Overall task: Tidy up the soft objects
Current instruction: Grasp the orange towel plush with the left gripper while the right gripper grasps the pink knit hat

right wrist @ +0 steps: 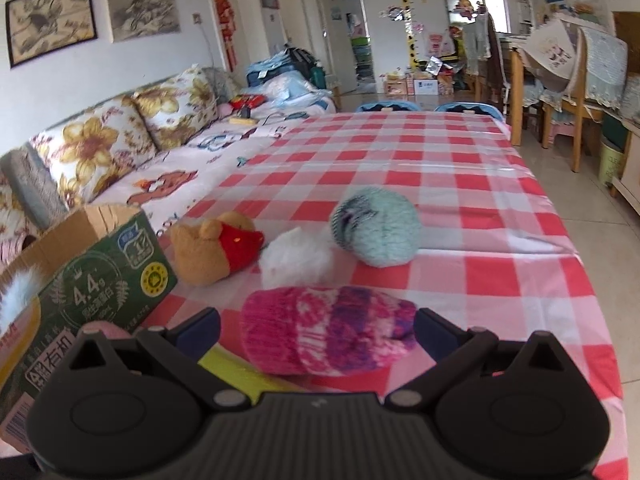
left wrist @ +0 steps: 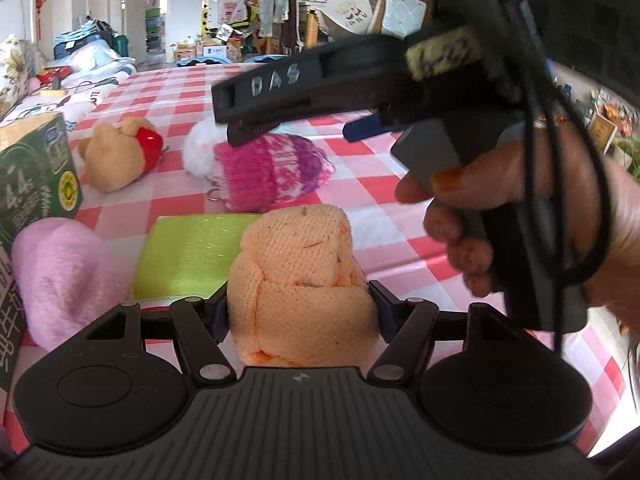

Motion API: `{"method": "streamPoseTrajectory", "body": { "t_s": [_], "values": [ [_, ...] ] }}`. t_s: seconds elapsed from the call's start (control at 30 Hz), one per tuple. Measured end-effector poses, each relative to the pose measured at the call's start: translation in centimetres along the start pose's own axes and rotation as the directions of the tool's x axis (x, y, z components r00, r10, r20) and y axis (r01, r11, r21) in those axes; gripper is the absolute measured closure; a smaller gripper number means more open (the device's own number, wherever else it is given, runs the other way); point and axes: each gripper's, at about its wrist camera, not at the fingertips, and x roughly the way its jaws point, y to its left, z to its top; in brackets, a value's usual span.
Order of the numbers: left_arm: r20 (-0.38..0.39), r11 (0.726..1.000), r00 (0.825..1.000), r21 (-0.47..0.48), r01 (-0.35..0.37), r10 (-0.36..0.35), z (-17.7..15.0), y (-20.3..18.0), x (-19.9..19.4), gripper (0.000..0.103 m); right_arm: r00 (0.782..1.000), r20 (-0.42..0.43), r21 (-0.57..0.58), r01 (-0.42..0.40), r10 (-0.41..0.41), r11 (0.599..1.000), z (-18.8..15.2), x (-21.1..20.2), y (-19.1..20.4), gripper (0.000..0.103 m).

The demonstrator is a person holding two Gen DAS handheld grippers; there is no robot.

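So the left gripper (left wrist: 300, 308) is clamped on the peach knit roll (left wrist: 298, 280), while the right gripper (right wrist: 318, 334) sits wide open straddling the pink knitted mitten (right wrist: 328, 330), lying crosswise on the checked tablecloth (right wrist: 460, 280).

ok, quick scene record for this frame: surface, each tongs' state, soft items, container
surface: red-and-white checked tablecloth
left tongs: shut on the peach knit bundle
right tongs: open, fingers either side of the pink-purple knit piece, contact unclear
other soft items: bear plush, white fluffy ball, teal knit ball, pink fuzzy item, green cloth
container: green carton, open top, left of the items
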Motion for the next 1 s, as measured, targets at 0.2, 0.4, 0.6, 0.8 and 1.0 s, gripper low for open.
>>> {"method": "streamPoseTrajectory", "body": {
  "t_s": [0.2,0.4,0.6,0.8,1.0],
  "values": [
    [-0.005,0.999,1.000,-0.031,-0.008,0.008,0.1,1.6,1.4,0.019,0.998,-0.061,-0.031,0.024,-0.026,0.999,-0.1,2.7,1.0,0.001],
    [-0.012,0.998,1.000,-0.056,-0.003,0.003,0.2,2.6,1.7,0.019,0.993,-0.078,-0.064,0.080,-0.085,0.995,0.0,4.1,1.6,0.001],
    [-0.016,0.997,1.000,-0.072,0.003,-0.004,0.0,2.9,0.7,0.018,0.992,-0.069,-0.049,0.102,-0.105,0.994,-0.1,5.2,1.0,0.002],
    [-0.014,0.997,1.000,-0.081,0.011,-0.013,-0.2,3.1,-0.8,0.018,0.993,-0.058,-0.068,0.098,-0.102,0.993,-0.1,5.0,1.0,0.014],
    [-0.003,0.995,1.000,-0.098,0.022,-0.023,-0.3,3.3,-1.4,0.018,0.993,-0.043,-0.070,0.103,-0.106,0.992,0.0,4.1,0.8,0.024]
  ]
}}
